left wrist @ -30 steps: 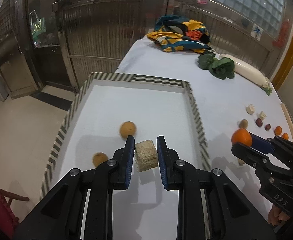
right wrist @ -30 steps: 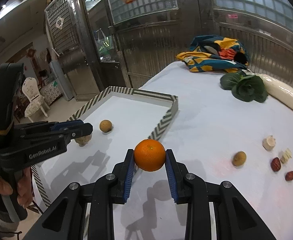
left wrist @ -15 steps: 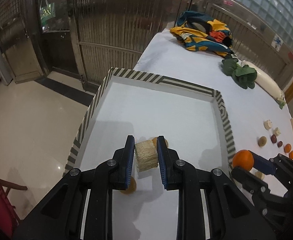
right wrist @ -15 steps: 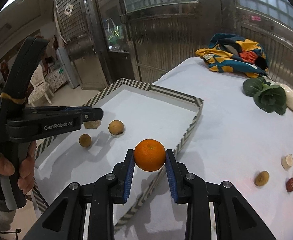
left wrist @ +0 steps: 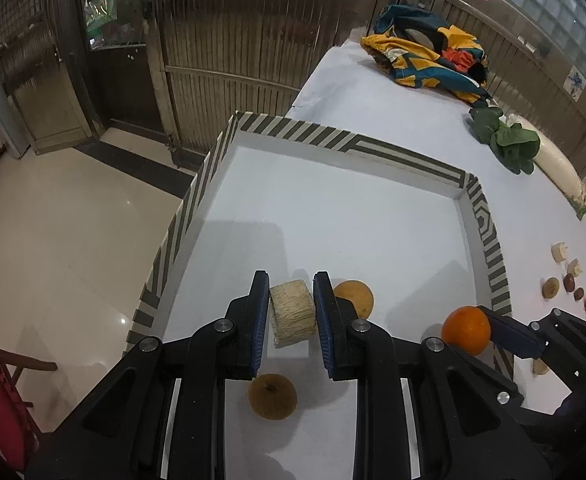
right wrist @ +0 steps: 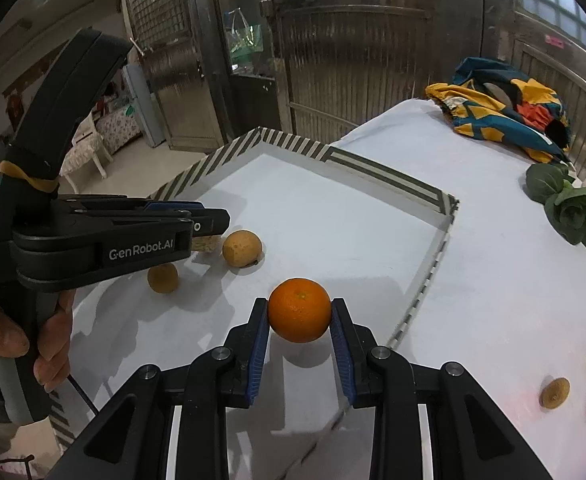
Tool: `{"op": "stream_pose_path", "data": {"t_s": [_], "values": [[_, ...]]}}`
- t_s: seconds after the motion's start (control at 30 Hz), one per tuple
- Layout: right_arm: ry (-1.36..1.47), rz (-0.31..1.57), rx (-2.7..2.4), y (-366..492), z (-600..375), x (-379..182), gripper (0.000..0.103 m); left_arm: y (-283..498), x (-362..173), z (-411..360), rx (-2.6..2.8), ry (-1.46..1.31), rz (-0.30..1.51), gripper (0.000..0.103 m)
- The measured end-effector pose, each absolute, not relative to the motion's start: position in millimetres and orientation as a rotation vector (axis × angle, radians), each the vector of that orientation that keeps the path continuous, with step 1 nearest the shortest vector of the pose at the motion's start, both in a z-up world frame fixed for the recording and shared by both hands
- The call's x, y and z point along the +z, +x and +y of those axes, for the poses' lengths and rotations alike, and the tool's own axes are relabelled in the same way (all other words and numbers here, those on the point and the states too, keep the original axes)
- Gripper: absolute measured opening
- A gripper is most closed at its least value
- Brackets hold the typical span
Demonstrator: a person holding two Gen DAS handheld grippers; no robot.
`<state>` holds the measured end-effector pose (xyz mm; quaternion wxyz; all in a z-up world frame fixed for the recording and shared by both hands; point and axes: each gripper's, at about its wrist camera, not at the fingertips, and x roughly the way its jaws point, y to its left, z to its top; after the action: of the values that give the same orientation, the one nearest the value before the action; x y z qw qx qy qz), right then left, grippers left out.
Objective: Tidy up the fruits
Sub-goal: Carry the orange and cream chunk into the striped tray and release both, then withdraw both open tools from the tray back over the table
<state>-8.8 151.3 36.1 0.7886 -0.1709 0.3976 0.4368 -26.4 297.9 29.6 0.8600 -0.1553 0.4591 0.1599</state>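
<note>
White cloth covers our table (left wrist: 373,92), with a striped tray (left wrist: 349,142) at its near end. We carry two items over it: our left gripper (left wrist: 291,312) is clamped on a tan block (left wrist: 293,312), our right gripper (right wrist: 299,320) on an orange (right wrist: 299,309). Two brown fruits (right wrist: 241,248) already lie inside. We judge this the placing step; next we lower both, set them clear of those fruits, then part the jaws.

Left tongs (left wrist: 292,312) clamped, right tongs (right wrist: 299,334) clamped, both angled down
</note>
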Motion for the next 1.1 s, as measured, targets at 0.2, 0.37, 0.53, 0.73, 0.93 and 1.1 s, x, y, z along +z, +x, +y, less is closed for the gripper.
{"op": "stream_pose_path", "data": {"t_s": [0.2,0.37,0.53,0.73,0.93,1.1], "values": [[-0.402,0.867,0.942,-8.7,162.3,27.5,0.03,-26.0,29.5,298.1,0.338,-0.318,0.96,0.022],[-0.405,0.87,0.932,-7.7,165.4,23.2,0.03,-26.3,28.9,295.5,0.346,-0.307,0.954,0.022],[-0.4,0.887,0.938,-8.7,167.3,21.1,0.03,-26.8,28.9,292.7,0.339,-0.314,0.952,0.022],[-0.347,0.919,0.961,-9.3,161.7,23.5,0.032,-32.6,27.5,298.9,0.282,-0.372,0.953,0.04],[-0.259,0.908,0.966,-11.9,138.7,40.2,0.034,-38.1,34.1,292.1,0.251,-0.33,0.931,0.055],[-0.214,0.864,0.954,-19.5,109.1,61.8,0.034,-49.1,51.6,274.0,0.276,-0.273,0.875,0.056]]}}
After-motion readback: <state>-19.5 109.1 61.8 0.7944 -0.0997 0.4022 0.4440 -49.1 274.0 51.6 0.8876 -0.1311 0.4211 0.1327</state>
